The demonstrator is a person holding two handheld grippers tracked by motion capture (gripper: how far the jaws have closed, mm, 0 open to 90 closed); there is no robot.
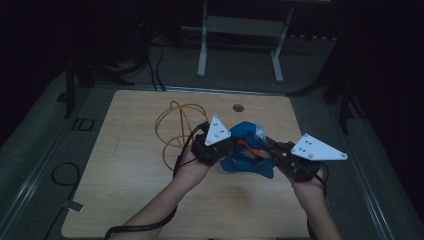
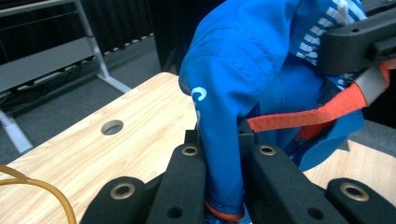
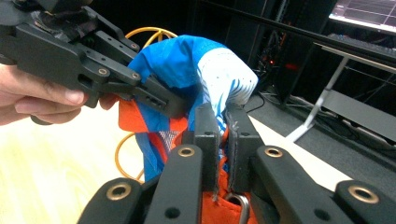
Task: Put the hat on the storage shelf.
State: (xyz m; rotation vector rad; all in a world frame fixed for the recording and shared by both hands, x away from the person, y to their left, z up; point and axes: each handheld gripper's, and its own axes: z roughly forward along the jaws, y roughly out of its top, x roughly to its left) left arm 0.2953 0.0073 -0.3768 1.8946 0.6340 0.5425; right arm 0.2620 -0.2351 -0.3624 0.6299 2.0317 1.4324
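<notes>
A blue garment with orange trim and a striped white-and-blue lining hangs bunched above the middle of the wooden table, held between both grippers. My left gripper grips its left side; in the left gripper view, the left gripper has its jaws shut on a fold of blue fabric. My right gripper holds the right side; in the right gripper view, the right gripper is shut on the striped lining and the orange edge. The two grippers are close together.
A loop of yellow cable lies on the table behind the left hand. A round hole sits near the table's far edge. A white metal stand rises beyond the table. A black cable lies on the floor at the left.
</notes>
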